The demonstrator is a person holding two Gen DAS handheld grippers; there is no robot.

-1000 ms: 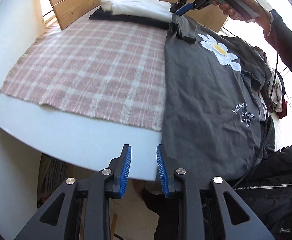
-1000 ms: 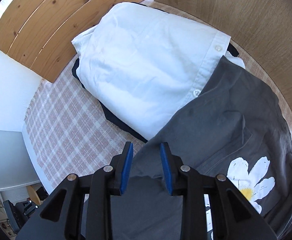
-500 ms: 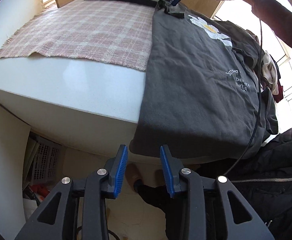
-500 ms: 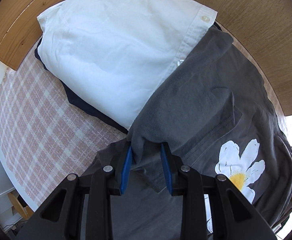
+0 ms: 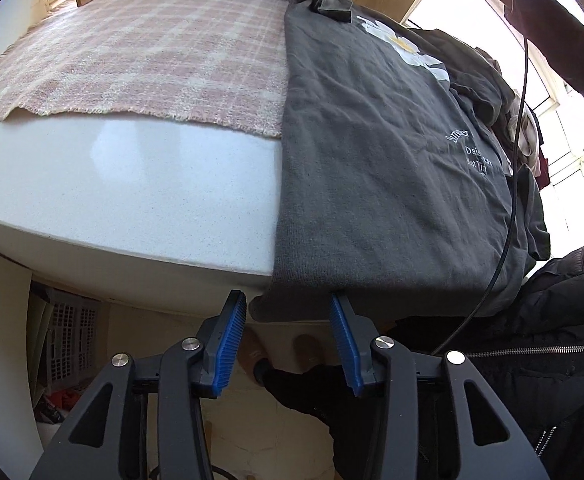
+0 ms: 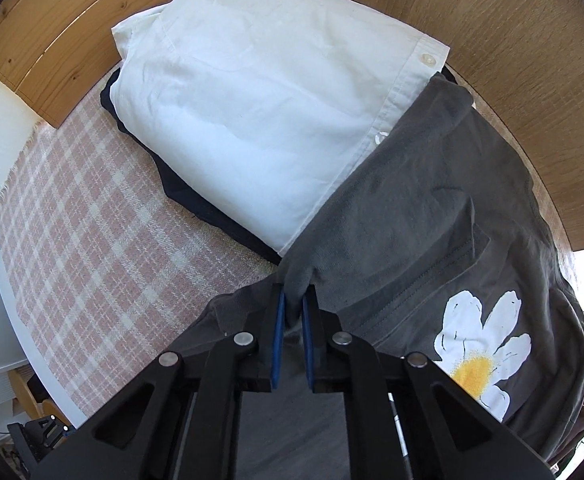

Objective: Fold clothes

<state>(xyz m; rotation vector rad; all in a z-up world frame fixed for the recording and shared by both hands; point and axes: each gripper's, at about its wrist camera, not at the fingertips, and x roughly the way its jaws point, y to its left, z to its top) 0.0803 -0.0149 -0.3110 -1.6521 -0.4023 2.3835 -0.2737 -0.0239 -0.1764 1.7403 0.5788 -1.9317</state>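
Grey daisy T-shirt gripped at one end

The grey T-shirt (image 5: 375, 168) lies on the white worktop (image 5: 132, 196), partly over its plaid cloth (image 5: 152, 56). The right claw (image 6: 290, 312) has just closed, pinching the shirt's far corner. The left claw (image 5: 288, 320), jaws just widening, brackets the near hem unpinched.

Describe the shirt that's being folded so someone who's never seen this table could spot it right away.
On the table, beside the pink plaid cloth, lies a grey T-shirt, its hem hanging over the edge. Unlike the white shirt folded behind it, it bears a white daisy.
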